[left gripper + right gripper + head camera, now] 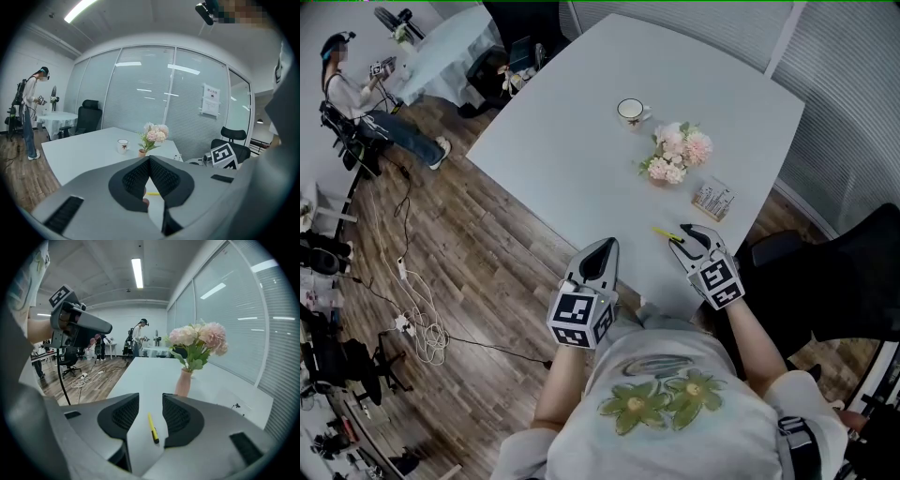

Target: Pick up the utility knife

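The utility knife (664,232) (152,427), slim and yellow with a dark end, lies flat on the white table (572,150), on the person's side of the vase of flowers (673,157) and close to the table's near edge. The right gripper (687,232) (150,398) hangs just over it, also on the near side of the vase. Its jaws are spread apart, and in the right gripper view the knife shows in the gap between them, touched by neither. The left gripper (609,244) (149,159) is further from the vase, over the table's near edge. Its jaws are pressed together at the tips with nothing pinched, and it holds no part of the knife. A small printed box (713,200) sits just beside the vase toward the person, and a white cup (630,112) stands beyond the vase. A black chair (825,281) stands off the table's corner, past the box from the vase.
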`<state>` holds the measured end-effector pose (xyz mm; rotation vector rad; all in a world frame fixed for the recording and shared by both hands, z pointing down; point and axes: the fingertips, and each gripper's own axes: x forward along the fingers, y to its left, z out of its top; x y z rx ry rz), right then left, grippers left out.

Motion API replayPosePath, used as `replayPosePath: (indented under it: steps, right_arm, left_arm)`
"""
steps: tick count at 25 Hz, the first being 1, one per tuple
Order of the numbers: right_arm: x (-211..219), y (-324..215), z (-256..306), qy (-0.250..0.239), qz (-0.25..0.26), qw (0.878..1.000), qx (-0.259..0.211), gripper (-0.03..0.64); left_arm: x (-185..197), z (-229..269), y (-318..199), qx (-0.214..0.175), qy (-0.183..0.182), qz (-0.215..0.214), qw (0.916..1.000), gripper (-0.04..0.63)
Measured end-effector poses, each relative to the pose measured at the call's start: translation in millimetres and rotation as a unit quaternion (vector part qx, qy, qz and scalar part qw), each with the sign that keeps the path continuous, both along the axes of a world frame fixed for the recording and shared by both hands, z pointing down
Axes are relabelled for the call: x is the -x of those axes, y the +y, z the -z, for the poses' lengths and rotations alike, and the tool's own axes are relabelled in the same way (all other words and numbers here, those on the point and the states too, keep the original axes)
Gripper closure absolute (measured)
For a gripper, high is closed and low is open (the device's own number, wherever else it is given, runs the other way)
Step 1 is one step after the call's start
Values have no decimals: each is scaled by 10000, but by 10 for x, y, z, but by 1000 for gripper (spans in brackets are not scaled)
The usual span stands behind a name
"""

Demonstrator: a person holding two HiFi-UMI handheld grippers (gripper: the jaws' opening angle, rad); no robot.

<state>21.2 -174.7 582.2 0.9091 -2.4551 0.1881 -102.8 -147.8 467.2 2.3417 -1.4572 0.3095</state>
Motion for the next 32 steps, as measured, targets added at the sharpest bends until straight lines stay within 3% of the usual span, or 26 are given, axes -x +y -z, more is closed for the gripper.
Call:
replayPosePath:
  steps: [32]
  right_arm:
    - [-70, -58, -950, 834, 342, 9931, 744, 468]
  left_arm:
    - [-39, -60, -36, 92, 3, 54, 9999, 584]
